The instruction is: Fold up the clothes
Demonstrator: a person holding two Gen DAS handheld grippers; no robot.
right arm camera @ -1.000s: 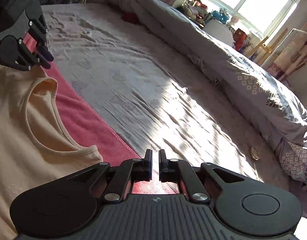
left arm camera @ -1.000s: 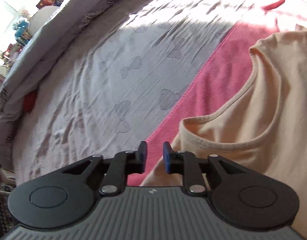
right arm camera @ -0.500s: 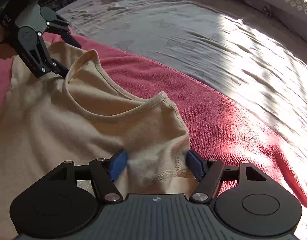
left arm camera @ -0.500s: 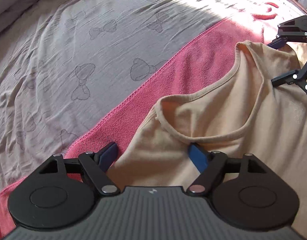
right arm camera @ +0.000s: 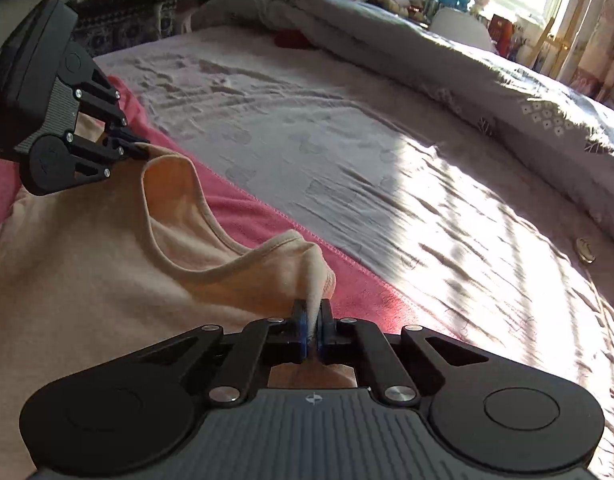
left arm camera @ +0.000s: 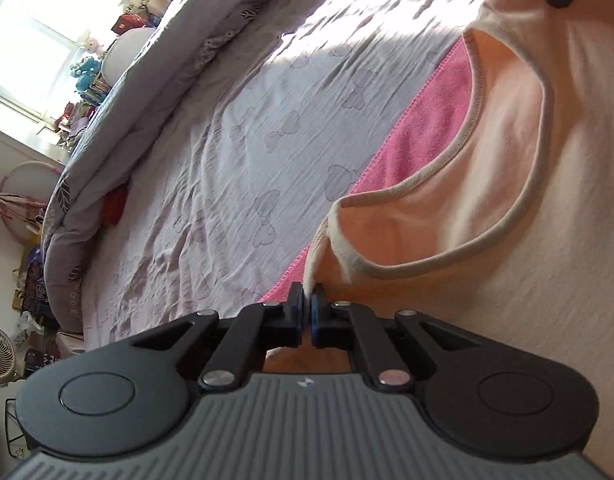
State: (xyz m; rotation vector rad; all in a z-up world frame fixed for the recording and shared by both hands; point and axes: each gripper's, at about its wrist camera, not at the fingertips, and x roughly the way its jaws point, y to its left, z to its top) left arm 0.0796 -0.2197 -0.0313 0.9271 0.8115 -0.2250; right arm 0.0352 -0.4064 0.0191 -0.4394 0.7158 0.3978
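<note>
Where half a second ago both sets of tongs stood wide apart over the shoulders of the top (right arm camera: pixel 87 280), each is now pinched tight on one: the left gripper (left arm camera: pixel 306 306) has cloth caught between its blue pads at one shoulder strap, the right gripper (right arm camera: pixel 313 318) clamps a bunched fold of the other strap. Both shoulders are raised a little off the towel (right arm camera: pixel 371 292), so the neckline gapes open between them and the inner face of the back shows through it.

Judgement: the grasp is made, both upper corners are in hand, and the garment is ready to be carried or laid over. Which fold comes next the pictures do not settle.

Top: peach, sleeveless, scoop neck. It lies mostly flat on the pink towel, on the bed. Neck end faces the grey sheet (left arm camera: pixel 235 140) and the rolled duvet (right arm camera: pixel 447 68) beyond it; the body runs back toward the person, past both cameras. The hem is out of view, so the long axis is judged only: from neckline back to the holder, roughly square to the towel's stitched edge. The shoulder line, gripper to gripper, runs along that edge.

Sun falls bright across the sheet. A window and cluttered shelves lie beyond the duvet.
</note>
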